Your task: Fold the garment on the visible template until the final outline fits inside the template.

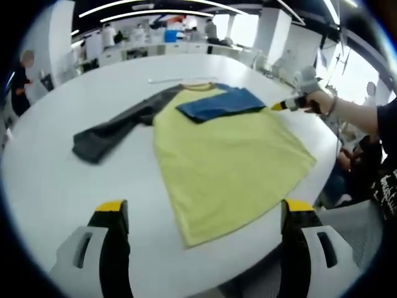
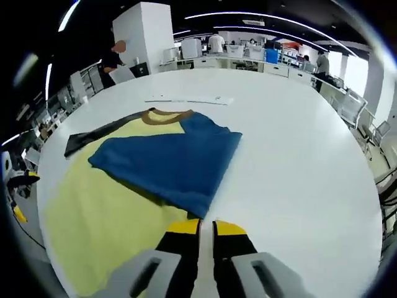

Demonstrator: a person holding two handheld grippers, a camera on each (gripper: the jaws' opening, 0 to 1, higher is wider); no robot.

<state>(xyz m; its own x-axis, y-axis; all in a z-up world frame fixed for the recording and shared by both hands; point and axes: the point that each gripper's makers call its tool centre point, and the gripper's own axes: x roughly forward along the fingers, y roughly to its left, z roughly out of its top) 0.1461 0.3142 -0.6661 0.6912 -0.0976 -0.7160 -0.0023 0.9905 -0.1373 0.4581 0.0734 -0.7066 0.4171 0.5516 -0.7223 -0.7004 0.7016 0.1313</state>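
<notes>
A yellow shirt [image 1: 229,155] with a brown collar [image 2: 164,115] lies flat on the round white table [image 1: 49,180]. Its dark grey sleeve [image 1: 111,130] stretches out to one side. The blue sleeve [image 2: 167,161] is folded across the chest. My left gripper [image 1: 205,208] stands open, jaws wide apart, short of the shirt's hem. My right gripper [image 2: 206,228], held by a hand, is shut with its yellow tips at the blue sleeve's end; I see no cloth between them. It also appears as the right gripper [image 1: 277,107] in the left gripper view.
A thin pale strip [image 2: 186,99] lies on the table beyond the collar. The table edge [image 1: 291,192] runs close past the shirt's hem corner. Chairs [image 2: 347,105], desks and standing people ring the table farther off.
</notes>
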